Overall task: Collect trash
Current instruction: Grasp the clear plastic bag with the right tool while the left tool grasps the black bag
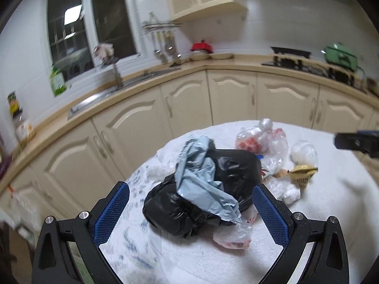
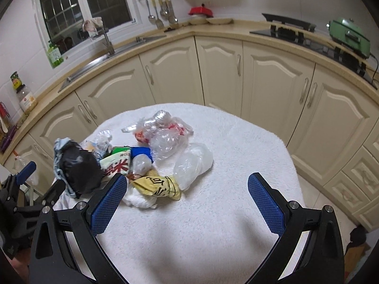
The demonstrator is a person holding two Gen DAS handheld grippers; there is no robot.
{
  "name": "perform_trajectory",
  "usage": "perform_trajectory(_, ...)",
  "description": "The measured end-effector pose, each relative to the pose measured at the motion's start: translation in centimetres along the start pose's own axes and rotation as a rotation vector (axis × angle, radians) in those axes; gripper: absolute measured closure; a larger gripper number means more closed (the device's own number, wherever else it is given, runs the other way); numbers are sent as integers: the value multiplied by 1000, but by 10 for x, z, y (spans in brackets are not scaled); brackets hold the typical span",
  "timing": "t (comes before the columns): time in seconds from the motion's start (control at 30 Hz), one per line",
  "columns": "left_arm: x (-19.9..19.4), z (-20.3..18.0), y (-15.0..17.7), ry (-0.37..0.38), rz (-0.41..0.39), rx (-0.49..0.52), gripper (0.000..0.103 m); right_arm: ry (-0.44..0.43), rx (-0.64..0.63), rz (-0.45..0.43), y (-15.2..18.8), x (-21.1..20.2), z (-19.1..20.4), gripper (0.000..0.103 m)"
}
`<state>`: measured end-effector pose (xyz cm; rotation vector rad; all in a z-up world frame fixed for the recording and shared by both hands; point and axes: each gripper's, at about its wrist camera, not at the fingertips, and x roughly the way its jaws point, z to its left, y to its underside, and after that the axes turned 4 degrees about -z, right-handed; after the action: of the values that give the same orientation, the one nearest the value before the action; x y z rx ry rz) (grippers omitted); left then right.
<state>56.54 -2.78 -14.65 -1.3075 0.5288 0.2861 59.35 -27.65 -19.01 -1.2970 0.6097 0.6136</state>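
Observation:
A white towel-covered round table (image 2: 236, 142) holds a pile of trash. In the left wrist view a black trash bag (image 1: 213, 184) draped with a grey-blue bag (image 1: 196, 177) lies between the fingers of my open left gripper (image 1: 190, 187). Behind it are clear wrappers with red print (image 1: 255, 139), a clear bag (image 1: 304, 152) and a yellow wrapper (image 1: 302, 171). My right gripper (image 2: 187, 177) is open just above the table. The yellow wrapper (image 2: 158, 187) and the clear bag (image 2: 193, 163) lie just ahead of its fingertips. The black trash bag (image 2: 79, 168) sits at the left, beside the left gripper (image 2: 43, 177).
Cream kitchen cabinets (image 2: 220, 71) curve around behind the table, under a counter with a sink (image 2: 99, 61), a stove (image 2: 286, 30) and a green appliance (image 2: 348, 35). A green bottle (image 2: 55, 55) stands by the window. Floor shows at the right of the table (image 2: 315, 201).

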Motion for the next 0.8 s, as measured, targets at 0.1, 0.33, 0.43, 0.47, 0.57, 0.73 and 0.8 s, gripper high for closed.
perform_trajectory(0.1, 21, -11, -3, 10, -1, 41, 1, -5, 0, 19, -1, 15, 0, 0)
perform_trajectory(0.33, 71, -37, 1, 33, 22, 80, 0, 0, 22, 76, -7, 60, -3, 0)
perform_trajectory(0.43, 98, -45, 0, 25, 57, 111, 1, 14, 34, 124, -7, 83, -9, 0)
perform_trajectory(0.47, 110, -46, -1, 36, 76, 109, 3, 12, 41, 143, -6, 92, -12, 5)
perform_trajectory(0.57, 129, -40, -5, 83, 90, 32, 15, -2, 46, 177, -2, 107, -17, 43)
perform_trajectory(0.73, 140, -17, -9, 136, 83, -91, 26, -24, 35, 165, 3, 105, -23, 60)
perform_trajectory(0.8, 146, -7, -10, 144, 76, -138, 28, -32, 37, 160, 6, 100, -25, 61)
